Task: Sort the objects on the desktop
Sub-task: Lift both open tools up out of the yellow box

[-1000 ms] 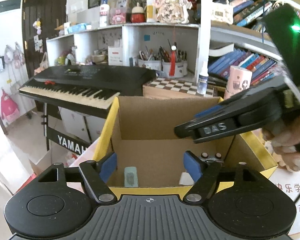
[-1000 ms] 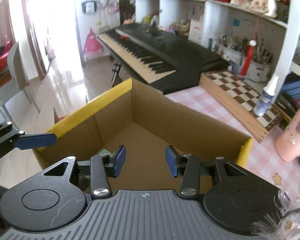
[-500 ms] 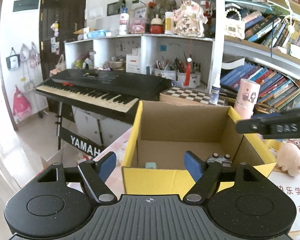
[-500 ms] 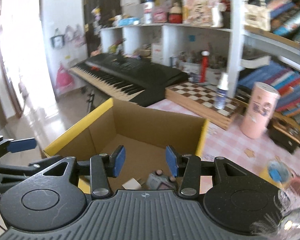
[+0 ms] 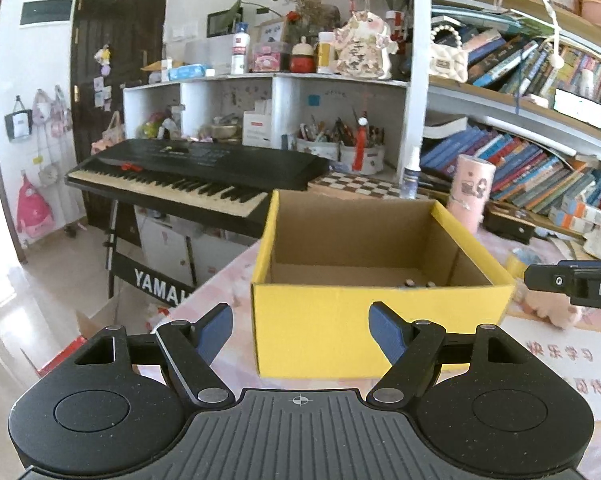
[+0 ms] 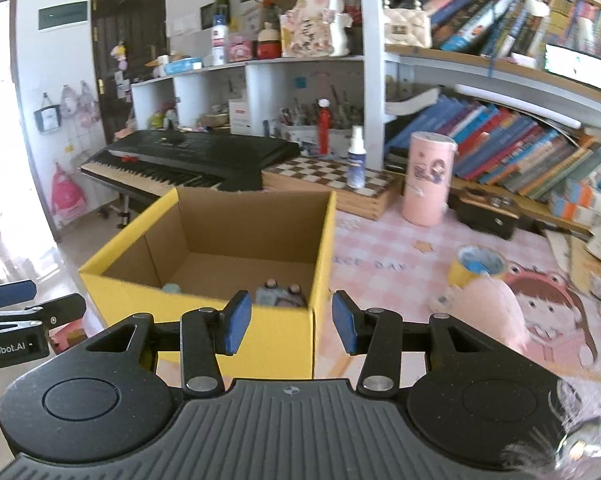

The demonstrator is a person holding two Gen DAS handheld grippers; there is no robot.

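Observation:
An open yellow cardboard box [image 5: 376,332] stands on the pink desk and also shows in the right wrist view [image 6: 276,336]. Inside it lie a grey toy with round eyes [image 6: 278,295] and a small pale green item [image 6: 172,288]. My left gripper [image 5: 300,330] is open and empty, in front of the box's near wall. My right gripper [image 6: 290,324] is open and empty, above the box's near right corner. A pink plush toy [image 6: 488,308] and a yellow roll of tape [image 6: 474,268] lie on the desk right of the box.
A pink cylinder [image 6: 428,178], a spray bottle [image 6: 356,160] and a chessboard [image 6: 332,176] stand behind the box. A black keyboard [image 5: 196,176] sits to the left. Bookshelves [image 6: 520,152] fill the back right. The desk's left edge [image 5: 204,284] drops to the floor.
Both grippers have drawn back and away from the box's opening. The right gripper has shifted to the box's right, bringing the plush toy and tape into view.

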